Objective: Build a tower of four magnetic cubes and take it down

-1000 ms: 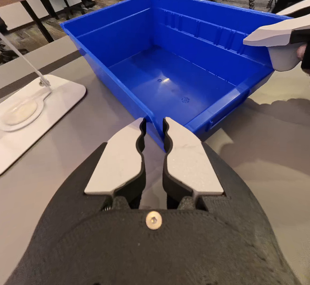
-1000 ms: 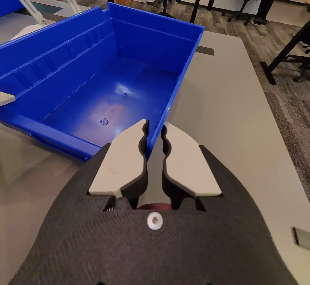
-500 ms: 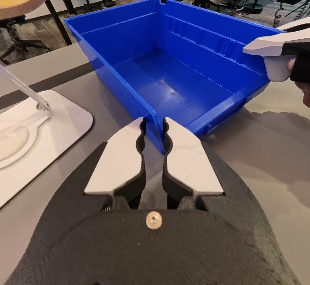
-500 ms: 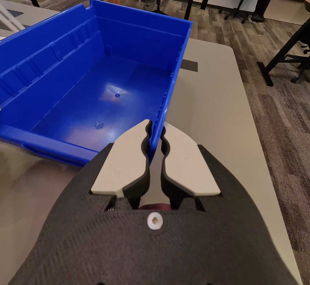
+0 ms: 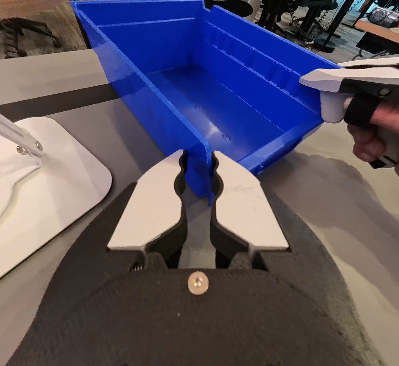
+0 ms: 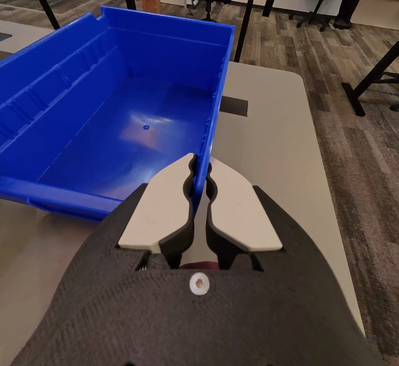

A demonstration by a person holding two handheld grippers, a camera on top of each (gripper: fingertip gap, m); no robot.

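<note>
No magnetic cubes are in view. An empty blue plastic bin (image 5: 151, 38) stands on the grey table (image 5: 323, 204). My left gripper (image 5: 197, 155) is shut on the bin's left wall at its near corner. My right gripper (image 6: 201, 159) is shut on the bin's right wall (image 6: 216, 101) near its front end. The right gripper also shows in the left wrist view (image 5: 319, 83), held by a hand, clamped on the bin's far side wall. The bin's floor (image 6: 129, 140) is bare.
A white lamp base plate (image 5: 54, 183) lies on the table left of the bin. A dark strip (image 6: 234, 107) crosses the table beside the bin. The table's right edge (image 6: 323, 183) drops to the floor. Chairs and desks stand beyond. About 20 centimetres separates my left fingertips from my right.
Both grippers stay clamped on the bin. The bin has slid away across the table: its far end now reaches past the dark strip, and both views look more along its length.
</note>
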